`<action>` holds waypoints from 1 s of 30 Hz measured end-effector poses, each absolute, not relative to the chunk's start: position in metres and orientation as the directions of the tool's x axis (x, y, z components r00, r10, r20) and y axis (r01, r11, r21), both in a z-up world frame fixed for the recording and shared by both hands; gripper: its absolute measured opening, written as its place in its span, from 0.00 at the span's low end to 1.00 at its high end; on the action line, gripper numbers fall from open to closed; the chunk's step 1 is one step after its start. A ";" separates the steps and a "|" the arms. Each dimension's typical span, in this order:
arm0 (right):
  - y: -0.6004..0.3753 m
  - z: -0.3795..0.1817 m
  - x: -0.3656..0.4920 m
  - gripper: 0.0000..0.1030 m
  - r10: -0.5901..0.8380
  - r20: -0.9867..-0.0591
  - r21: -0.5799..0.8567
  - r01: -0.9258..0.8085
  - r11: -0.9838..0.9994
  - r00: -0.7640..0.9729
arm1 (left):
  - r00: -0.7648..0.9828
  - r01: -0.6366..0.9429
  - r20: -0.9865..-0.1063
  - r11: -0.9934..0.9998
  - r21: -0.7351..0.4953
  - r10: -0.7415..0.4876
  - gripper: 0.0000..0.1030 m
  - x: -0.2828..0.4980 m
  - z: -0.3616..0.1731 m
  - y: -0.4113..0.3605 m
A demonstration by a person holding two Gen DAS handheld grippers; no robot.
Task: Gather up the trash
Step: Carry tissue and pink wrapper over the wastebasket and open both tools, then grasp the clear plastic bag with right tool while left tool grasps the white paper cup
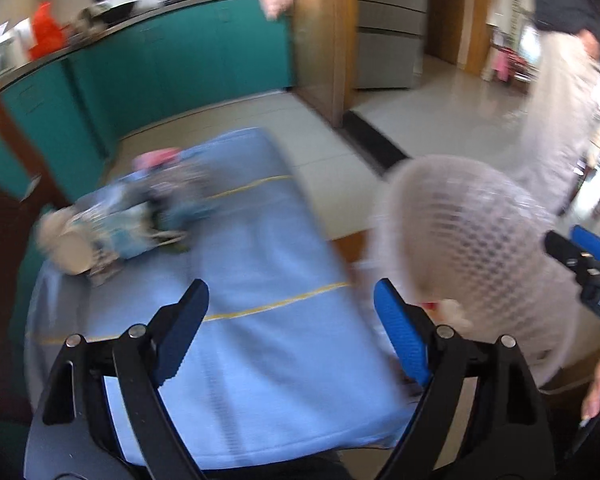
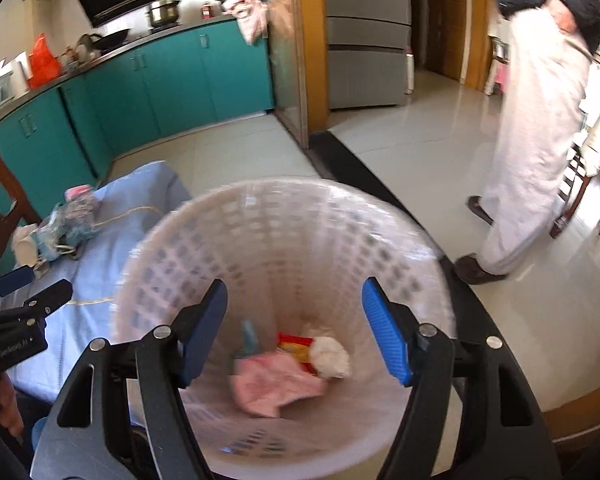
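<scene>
Below the right gripper [image 2: 294,330], white mesh basket [image 2: 284,240] with pink wrapper [image 2: 276,388], red-yellow packet [image 2: 296,350] and white wad [image 2: 332,358] on its bottom. Jaws wide apart, nothing between, angled down into basket. Left gripper [image 1: 296,336] spread, empty, tilted over blue cloth [image 1: 260,240]; trash pile [image 1: 132,212] far ahead, blurred.

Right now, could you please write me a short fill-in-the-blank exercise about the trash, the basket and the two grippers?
1. The white basket stands on the floor beside the table, which has a ____ cloth on it.
2. The right gripper hangs over the ____.
3. Both grippers' fingers hold ____; the left gripper is over the table.
4. More trash lies on the ____.

Missing words: blue; basket; nothing; table
</scene>
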State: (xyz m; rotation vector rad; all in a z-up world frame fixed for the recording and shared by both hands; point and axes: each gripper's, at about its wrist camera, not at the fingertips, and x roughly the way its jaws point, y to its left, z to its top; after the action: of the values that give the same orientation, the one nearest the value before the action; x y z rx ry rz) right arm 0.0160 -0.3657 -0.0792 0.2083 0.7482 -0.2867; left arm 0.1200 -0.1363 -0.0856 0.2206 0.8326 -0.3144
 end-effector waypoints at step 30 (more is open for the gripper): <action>-0.142 -0.134 0.281 0.43 0.179 -0.776 0.157 -0.089 0.984 0.604 | 0.611 0.103 -0.791 0.988 0.115 0.028 0.82 0.135 -0.121 0.043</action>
State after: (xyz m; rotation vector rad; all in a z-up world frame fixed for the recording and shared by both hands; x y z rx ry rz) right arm 0.2813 -0.1423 -0.1343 0.1060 0.9092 0.1551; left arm 0.1349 0.0425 -0.1208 0.1545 0.9138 -0.0437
